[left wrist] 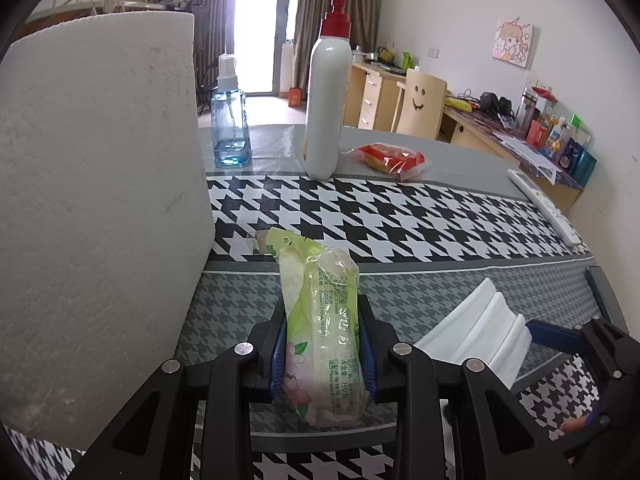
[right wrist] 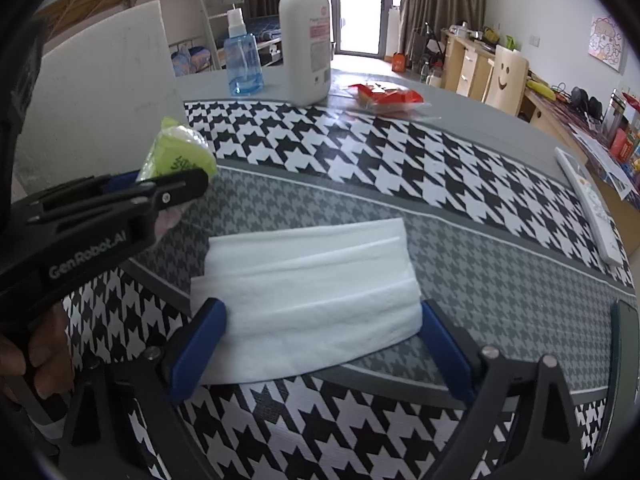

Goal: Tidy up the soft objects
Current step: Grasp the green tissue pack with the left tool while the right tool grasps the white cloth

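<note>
My left gripper [left wrist: 323, 340] is shut on a green tissue pack [left wrist: 320, 320], held just above the table beside a big white paper towel roll [left wrist: 92, 208]. The pack [right wrist: 176, 152] and the left gripper [right wrist: 160, 196] also show at the left of the right wrist view. My right gripper [right wrist: 320, 344] is open, its blue pads either side of a folded white tissue stack [right wrist: 308, 288] that lies flat on the table. The stack [left wrist: 484, 328] also shows in the left wrist view, with the right gripper [left wrist: 560, 340] next to it.
A white pump bottle [left wrist: 324, 104], a blue spray bottle [left wrist: 230, 128] and a red snack packet [left wrist: 390, 158] stand at the table's far side. A white remote [left wrist: 544, 208] lies near the right edge. The houndstooth tablecloth [right wrist: 400, 152] covers the table.
</note>
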